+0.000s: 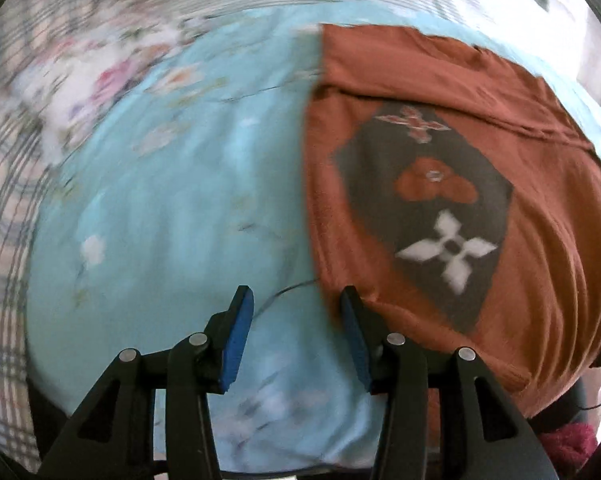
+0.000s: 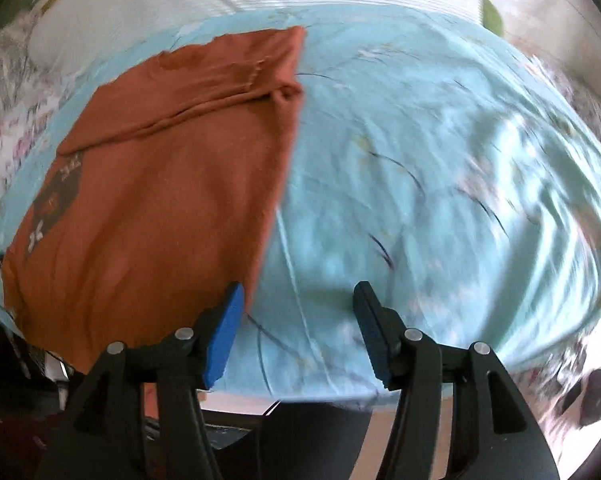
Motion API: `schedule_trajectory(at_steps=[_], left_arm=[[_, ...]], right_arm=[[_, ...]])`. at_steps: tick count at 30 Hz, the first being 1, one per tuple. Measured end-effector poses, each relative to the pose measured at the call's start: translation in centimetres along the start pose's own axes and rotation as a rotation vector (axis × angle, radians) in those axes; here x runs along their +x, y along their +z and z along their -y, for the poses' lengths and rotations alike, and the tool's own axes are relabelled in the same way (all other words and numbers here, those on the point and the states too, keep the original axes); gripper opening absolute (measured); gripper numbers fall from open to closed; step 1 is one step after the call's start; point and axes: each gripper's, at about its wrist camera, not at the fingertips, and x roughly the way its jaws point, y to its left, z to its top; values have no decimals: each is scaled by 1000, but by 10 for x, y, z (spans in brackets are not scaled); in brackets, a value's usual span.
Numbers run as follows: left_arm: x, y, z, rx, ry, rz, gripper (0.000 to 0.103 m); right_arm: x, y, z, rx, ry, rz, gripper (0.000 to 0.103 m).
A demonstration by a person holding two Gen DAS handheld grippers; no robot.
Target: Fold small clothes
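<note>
Two gaping tongs beside rust shirt, no legible writing.

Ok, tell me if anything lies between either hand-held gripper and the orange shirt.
Nothing visible does. The left hand-held gripper is open at the near left edge of the orange shirt, and the right hand-held gripper is open at its near right edge, both above bare blue bedsheet. Nothing else lies on the shirt.

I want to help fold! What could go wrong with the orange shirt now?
The orange shirt hangs over the near edge of the blue sheet, so a tug might slide it off. Both left gripper and right gripper are open by its side edges, so the fingers could pinch the sheet too.
</note>
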Motion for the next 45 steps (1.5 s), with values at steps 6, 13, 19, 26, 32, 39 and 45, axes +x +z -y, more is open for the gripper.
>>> schedule_trajectory(at_steps=[6, 13, 19, 26, 32, 39, 45], left_arm=[[-8, -23, -33, -127, -187, -21, 47], [-30, -26, -20, -241, -431, 16, 63], [-28, -13, 29, -139, -371, -28, 70], [-8, -23, 38, -82, -287, -90, 39], [-10, -31, 7, -105, -366, -87, 29], [-17, -22, 8, -147, -497, -94, 52], [-9, -7, 37, -60, -419, -139, 60]], right_arm=[[-16, -24, 2, 38, 84, 2, 58], [-5, -38, -14, 130, 242, -51, 58], [4, -54, -40, 133, 310, -87, 58], [11, -57, -48, 41, 217, -85, 19], [23, -67, -18, 151, 337, -142, 17], [35, -68, -36, 115, 423, -153, 39], [38, -68, -39, 87, 422, -156, 39]])
